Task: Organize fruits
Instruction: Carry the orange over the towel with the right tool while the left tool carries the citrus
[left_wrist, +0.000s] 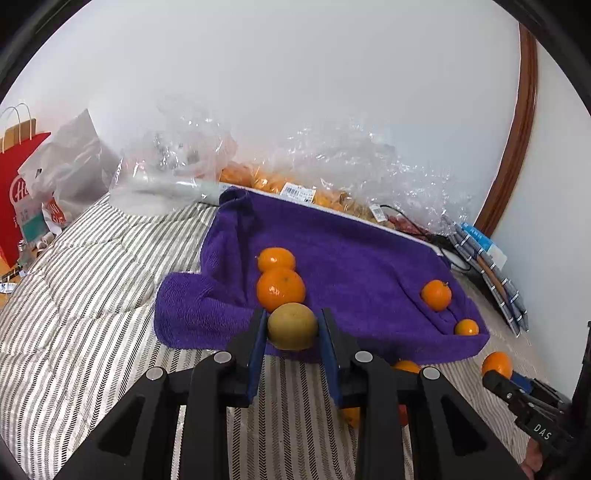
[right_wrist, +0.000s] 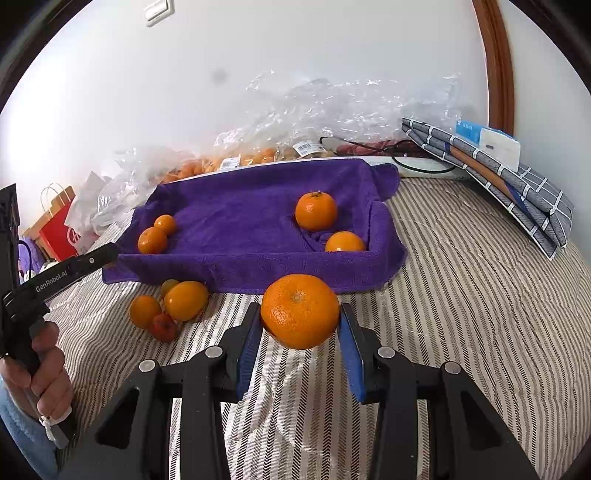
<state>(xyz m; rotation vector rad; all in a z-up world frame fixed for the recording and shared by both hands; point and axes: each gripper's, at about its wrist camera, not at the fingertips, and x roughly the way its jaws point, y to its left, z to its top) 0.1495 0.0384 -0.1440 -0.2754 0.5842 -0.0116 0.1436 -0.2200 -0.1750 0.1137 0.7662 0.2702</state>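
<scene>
Carrying fruit to towel (right_wrist: 240, 218) | left gripper (left_wrist: 292, 326) pinching yellowish fruit (left_wrist: 291, 325) | right gripper (right_wrist: 300, 317) pinching orange (right_wrist: 300, 311) | advise lowering gently, releasing beside like fruit.

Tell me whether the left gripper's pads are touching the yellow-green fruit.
Touching. The left wrist view shows both blue pads of the left gripper pressed against the sides of the yellow-green fruit, no gap.

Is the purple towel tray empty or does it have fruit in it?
Not empty: the purple towel tray holds four oranges, two at each end.
</scene>
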